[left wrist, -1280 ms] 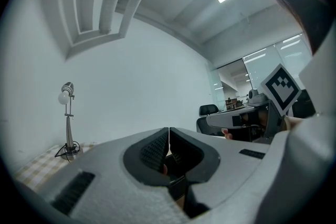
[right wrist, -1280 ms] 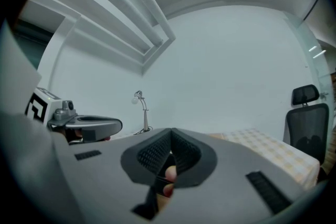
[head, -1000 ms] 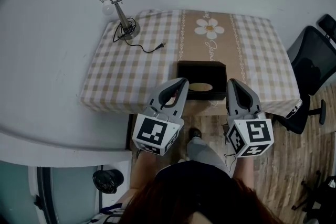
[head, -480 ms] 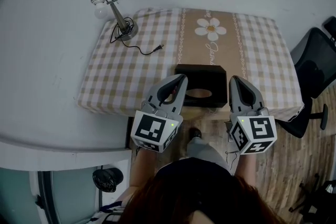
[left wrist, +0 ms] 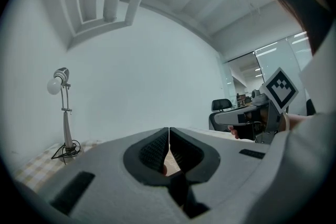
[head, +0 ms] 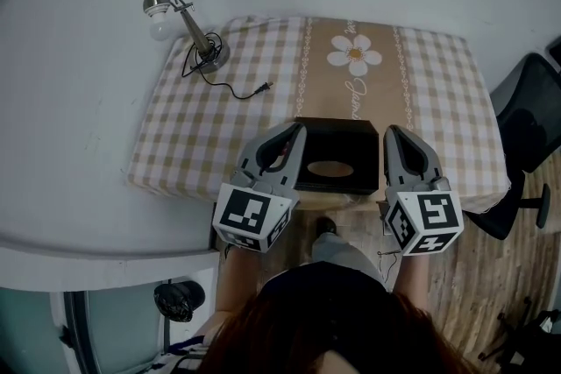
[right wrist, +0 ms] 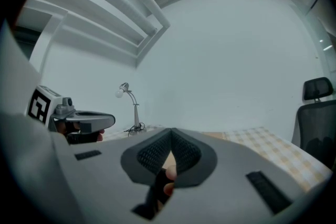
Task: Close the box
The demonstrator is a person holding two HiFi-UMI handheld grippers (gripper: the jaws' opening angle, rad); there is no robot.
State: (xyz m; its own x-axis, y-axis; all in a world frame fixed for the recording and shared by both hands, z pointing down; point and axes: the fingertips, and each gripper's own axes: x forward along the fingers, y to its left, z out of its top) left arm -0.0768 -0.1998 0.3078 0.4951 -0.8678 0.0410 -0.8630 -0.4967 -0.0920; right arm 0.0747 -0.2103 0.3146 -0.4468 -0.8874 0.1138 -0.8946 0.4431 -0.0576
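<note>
Holding my left gripper point(head: 295, 132) and right gripper point(head: 392, 132) clenched on nothing, I have the black box point(head: 337, 144) lying between the 2 of them on the checked tablecloth point(head: 202, 127), near the edge closest to me. I judge that a lopsided push from either side could skid the box over the soft cloth, bunching it or tipping the box off that edge. It looks flat, rectangular and matte, with 1 oval opening point(head: 331, 168) on top, while my pads point(left wrist: 152, 152) are dark ribbed rubber.
</note>
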